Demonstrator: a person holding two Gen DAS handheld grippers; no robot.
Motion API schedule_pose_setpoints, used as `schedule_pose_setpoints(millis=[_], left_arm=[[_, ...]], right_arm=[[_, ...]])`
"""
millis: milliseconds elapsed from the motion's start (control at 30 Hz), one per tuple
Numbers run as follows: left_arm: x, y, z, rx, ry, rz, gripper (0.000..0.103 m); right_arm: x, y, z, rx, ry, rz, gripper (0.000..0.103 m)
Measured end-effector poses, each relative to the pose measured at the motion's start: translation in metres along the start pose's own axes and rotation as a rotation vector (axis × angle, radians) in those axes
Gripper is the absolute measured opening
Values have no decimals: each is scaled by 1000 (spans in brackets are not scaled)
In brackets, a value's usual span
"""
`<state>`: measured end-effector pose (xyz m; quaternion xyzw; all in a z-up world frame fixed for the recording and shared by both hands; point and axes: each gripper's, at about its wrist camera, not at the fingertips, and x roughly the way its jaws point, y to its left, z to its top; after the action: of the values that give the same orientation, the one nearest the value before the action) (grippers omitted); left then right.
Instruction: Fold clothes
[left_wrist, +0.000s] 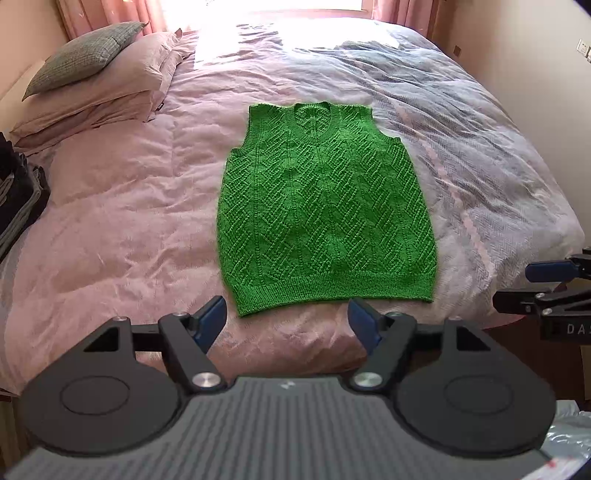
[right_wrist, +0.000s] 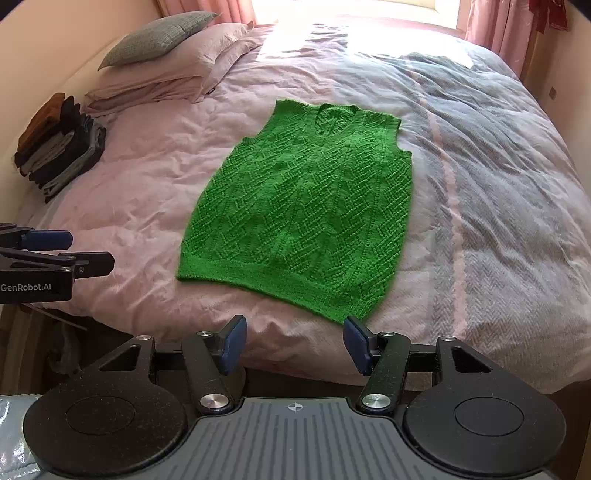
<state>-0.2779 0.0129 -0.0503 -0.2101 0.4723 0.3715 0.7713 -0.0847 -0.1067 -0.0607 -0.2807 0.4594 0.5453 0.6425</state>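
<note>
A bright green knitted sleeveless vest (left_wrist: 325, 206) (right_wrist: 306, 214) lies spread flat on the bed, neckline away from me and ribbed hem nearest. My left gripper (left_wrist: 288, 321) hovers just short of the hem's left part, open, nothing between its blue pads. My right gripper (right_wrist: 294, 343) hangs over the bed's near edge by the hem's right corner, open and empty too. Each gripper shows in the other's view: the right one (left_wrist: 546, 288) at the right edge, the left one (right_wrist: 66, 254) at the left edge.
The bed carries a pink duvet (left_wrist: 122, 229) and a grey-blue herringbone blanket (right_wrist: 498, 177) on its right half. Pillows (right_wrist: 173, 62) are stacked at the far left. A pile of folded dark clothes (right_wrist: 59, 147) sits at the left edge. Curtains and a bright window lie beyond.
</note>
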Motion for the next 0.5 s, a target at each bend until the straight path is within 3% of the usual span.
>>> schedule_pose_setpoints(millis=[500], left_arm=[[12, 19, 22, 104, 5, -60, 70]], right_arm=[[10, 14, 14, 78, 4, -47, 55]])
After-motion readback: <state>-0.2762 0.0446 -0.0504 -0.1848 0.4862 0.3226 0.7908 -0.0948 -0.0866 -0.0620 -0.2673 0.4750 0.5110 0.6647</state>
